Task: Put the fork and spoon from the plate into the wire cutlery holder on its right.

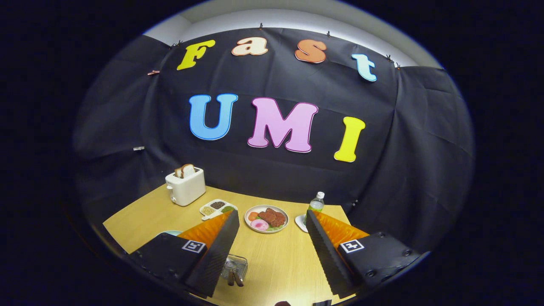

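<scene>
Wire cutlery holder (234, 267) sitting near left finger | tongs (272, 255) hanging wide open, empty | aim low over the handles.

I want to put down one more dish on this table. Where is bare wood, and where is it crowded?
Bare wood lies between the open gripper's fingers, from the wire holder up to the food plate, and in front of the toaster. The back row is crowded: toaster, divided tray, plate, bottle.
</scene>
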### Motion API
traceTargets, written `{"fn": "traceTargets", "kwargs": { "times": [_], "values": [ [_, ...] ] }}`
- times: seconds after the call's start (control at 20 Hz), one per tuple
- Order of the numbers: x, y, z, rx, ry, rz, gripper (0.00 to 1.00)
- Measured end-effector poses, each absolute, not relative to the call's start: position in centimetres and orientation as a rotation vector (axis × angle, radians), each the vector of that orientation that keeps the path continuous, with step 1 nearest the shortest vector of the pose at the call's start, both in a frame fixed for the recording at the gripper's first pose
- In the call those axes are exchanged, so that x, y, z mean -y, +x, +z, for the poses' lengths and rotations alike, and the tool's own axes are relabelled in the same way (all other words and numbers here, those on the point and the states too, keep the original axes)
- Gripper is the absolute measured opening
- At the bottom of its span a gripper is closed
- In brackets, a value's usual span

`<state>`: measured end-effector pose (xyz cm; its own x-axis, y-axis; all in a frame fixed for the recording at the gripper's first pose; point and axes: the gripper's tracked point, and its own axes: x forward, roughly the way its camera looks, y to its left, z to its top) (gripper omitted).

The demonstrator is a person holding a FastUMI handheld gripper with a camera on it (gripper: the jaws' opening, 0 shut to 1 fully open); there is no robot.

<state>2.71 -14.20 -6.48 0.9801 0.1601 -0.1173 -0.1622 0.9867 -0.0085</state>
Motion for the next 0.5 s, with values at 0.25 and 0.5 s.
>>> {"fn": "traceTargets", "kwargs": {
  "times": [0.25, 0.5],
  "values": [
    [14.6, 1.8, -6.8, -0.097, -0.054, 0.201, 0.99],
    [15.3, 0.9, -7.2, -0.090, -0.056, 0.233, 0.98]
  ]
}}
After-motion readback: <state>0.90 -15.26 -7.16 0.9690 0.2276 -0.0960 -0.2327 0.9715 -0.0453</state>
